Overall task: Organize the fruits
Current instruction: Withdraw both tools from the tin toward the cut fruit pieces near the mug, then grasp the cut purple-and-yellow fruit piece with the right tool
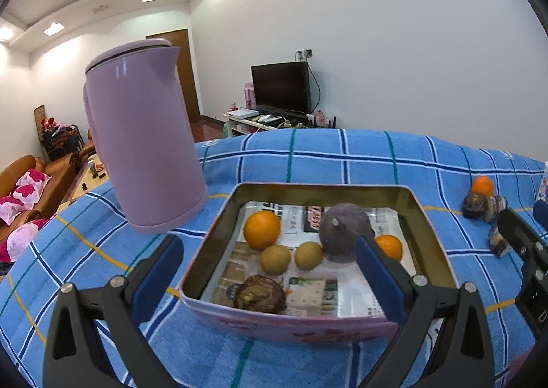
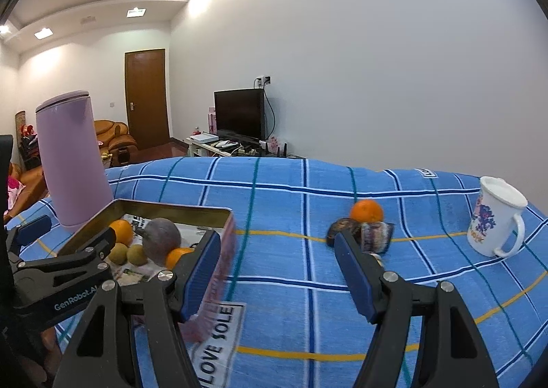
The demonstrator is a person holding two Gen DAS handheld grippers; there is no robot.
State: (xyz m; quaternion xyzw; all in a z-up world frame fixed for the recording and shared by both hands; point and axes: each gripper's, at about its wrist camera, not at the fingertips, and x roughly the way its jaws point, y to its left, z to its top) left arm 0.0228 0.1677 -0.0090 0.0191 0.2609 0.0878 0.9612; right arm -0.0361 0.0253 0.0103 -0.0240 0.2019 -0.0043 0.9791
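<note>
The tin (image 1: 431,234) sits on the blue checked cloth (image 2: 308,302) with most of the fruit already in it: two oranges, two small brown fruits, a big dull purple one (image 1: 344,232) and a brown scaly one at the near wall. What remains outside is a loose orange (image 2: 366,211) well to the right of the tin, perched at the far side of a little huddle of dark fruits (image 2: 373,235).

The right gripper (image 2: 277,268) hangs over the cloth between tin and huddle, its blue pads spread wide and holding nothing. The left gripper (image 1: 269,266) hovers at the near edge of the tin, equally wide apart and empty, one pad outside the tin's left wall and the other over its inside.

My worry is the orange. It looks propped against the dark fruits (hard to say how firmly), and the cloth rumples and slopes away at the far side, so a finger that nudges it instead of straddling it may send it rolling off. Closing too low could also drag a dark fruit along or bunch the cloth.

The left gripper is close to the tin's rim; a careless dip there may knock the wall and shift the tin toward the purple kettle (image 1: 144,148) standing just beside its far left corner. The white mug (image 2: 496,220) on the far right seems safely apart.
</note>
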